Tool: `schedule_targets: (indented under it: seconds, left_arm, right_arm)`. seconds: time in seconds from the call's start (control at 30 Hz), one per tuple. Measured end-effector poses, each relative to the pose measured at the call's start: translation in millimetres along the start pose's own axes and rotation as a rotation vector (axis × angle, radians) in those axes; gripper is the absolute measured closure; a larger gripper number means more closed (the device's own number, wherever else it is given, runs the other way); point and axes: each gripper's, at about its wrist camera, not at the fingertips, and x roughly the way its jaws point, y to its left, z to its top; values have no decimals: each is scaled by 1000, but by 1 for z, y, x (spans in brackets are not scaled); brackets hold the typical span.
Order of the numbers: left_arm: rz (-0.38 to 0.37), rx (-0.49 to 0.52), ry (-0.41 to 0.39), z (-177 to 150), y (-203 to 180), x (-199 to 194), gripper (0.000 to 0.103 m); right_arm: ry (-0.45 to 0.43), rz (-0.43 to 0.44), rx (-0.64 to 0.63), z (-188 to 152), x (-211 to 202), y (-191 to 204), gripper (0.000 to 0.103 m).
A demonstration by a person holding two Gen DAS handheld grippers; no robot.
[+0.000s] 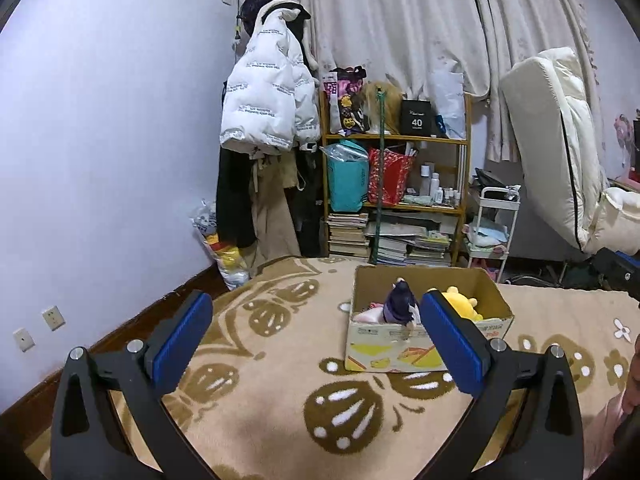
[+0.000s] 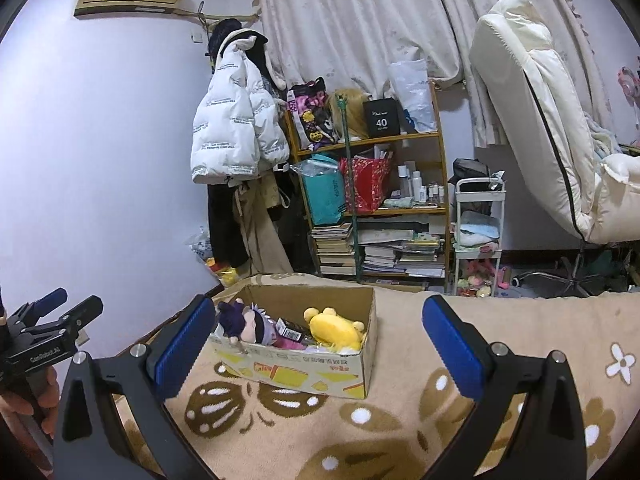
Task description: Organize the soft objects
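Observation:
A cardboard box (image 1: 384,346) (image 2: 304,372) stands on the beige flower-patterned blanket (image 1: 280,400) (image 2: 400,420). Inside it lie a purple-haired doll (image 1: 400,304) (image 2: 244,322), a yellow plush (image 1: 460,302) (image 2: 332,328) and some pink soft things. My left gripper (image 1: 316,299) is open and empty, held short of the box, which sits ahead and to the right. My right gripper (image 2: 316,304) is also open and empty, with the box ahead and slightly left. In the right wrist view the left gripper (image 2: 76,300) shows at the left edge, held by a hand (image 2: 24,396).
Beyond the blanket's far edge stand a wooden shelf (image 1: 400,208) (image 2: 380,216) of books and bags, hanging coats with a white puffer jacket (image 1: 268,92) (image 2: 236,128), a white trolley (image 2: 478,236) and a cream padded chair (image 2: 532,120). A bag of plush toys (image 1: 228,256) leans on the left wall.

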Motion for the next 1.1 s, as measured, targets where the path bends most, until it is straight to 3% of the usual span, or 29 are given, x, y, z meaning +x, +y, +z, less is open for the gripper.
schedule_targets:
  seconds: [0.17, 0.33, 1.1]
  left_arm:
    - [-43, -9, 20, -3, -1, 8, 1]
    - [-32, 11, 45, -8, -8, 18, 1]
    - [-61, 2, 78, -16, -14, 27, 1]
  right_arm:
    - [-32, -17, -4, -19, 2, -5, 0]
    - [-24, -46, -35, -32, 7, -9, 0]
    - [-2, -79, -51, -44, 16, -16, 0]
